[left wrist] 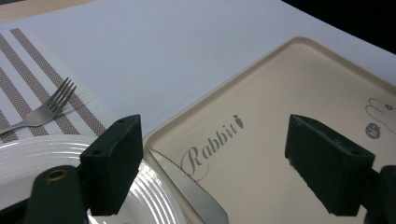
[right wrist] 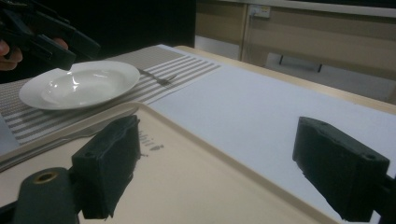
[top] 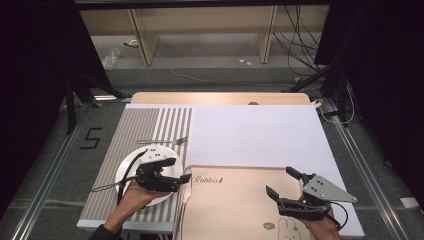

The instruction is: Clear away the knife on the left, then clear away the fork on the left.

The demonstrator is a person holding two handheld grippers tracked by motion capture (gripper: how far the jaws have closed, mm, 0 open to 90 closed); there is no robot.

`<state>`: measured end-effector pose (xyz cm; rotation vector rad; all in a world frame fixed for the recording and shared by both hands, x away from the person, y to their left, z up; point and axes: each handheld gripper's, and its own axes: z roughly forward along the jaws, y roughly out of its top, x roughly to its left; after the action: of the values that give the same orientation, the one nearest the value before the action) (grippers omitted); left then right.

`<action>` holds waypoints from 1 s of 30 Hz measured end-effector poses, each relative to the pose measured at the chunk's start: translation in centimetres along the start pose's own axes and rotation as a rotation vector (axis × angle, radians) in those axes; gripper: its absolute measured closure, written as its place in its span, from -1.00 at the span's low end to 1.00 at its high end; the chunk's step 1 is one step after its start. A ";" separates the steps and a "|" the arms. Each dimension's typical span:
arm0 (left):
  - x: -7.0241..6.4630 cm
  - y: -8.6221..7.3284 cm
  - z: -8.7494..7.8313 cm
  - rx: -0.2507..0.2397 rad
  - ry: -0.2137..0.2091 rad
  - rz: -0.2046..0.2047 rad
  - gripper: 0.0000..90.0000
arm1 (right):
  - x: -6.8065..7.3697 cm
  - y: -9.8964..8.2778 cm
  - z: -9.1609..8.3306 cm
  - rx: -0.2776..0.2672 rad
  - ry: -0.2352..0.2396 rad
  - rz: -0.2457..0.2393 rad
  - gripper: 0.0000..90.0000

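Note:
My left gripper (top: 178, 170) hangs open over the right rim of a white plate (top: 131, 165), jaws toward the beige tray (top: 235, 200). Between its jaws (left wrist: 219, 172) I see a serrated knife (left wrist: 191, 186) lying at the tray's left edge, beside the plate (left wrist: 28, 158). The knife (top: 184, 200) runs along the tray rim. A fork (top: 162, 141) lies on the striped placemat (top: 135, 125) beyond the plate. My right gripper (top: 280, 181) is open and empty above the tray's right part (right wrist: 187, 186). Its own view shows it open (right wrist: 224, 172), with the plate (right wrist: 81, 84) and left gripper (right wrist: 42, 32) farther off.
A white sheet (top: 255, 135) covers the table beyond the tray. The tray bears the word Rabbit (left wrist: 210, 144) and a rabbit drawing (top: 287, 227) near the front. The table's far wooden edge (top: 220, 97) borders a floor with cables.

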<state>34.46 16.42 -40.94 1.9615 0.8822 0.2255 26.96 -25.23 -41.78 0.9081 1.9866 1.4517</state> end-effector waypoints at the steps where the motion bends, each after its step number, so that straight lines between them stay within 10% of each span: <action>1: 0.1 0.2 -0.2 -0.014 -0.015 -0.020 -0.57 | 0.0 0.0 0.0 0.003 0.000 -0.002 -0.65; 30: 3.4 1.2 -1.3 -0.048 0.118 -0.018 -0.56 | 0.1 0.0 0.0 0.001 -0.015 0.007 -0.65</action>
<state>36.87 19.21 -39.86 1.9106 0.9621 0.3519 26.86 -25.16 -41.78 0.9240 1.9758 1.4438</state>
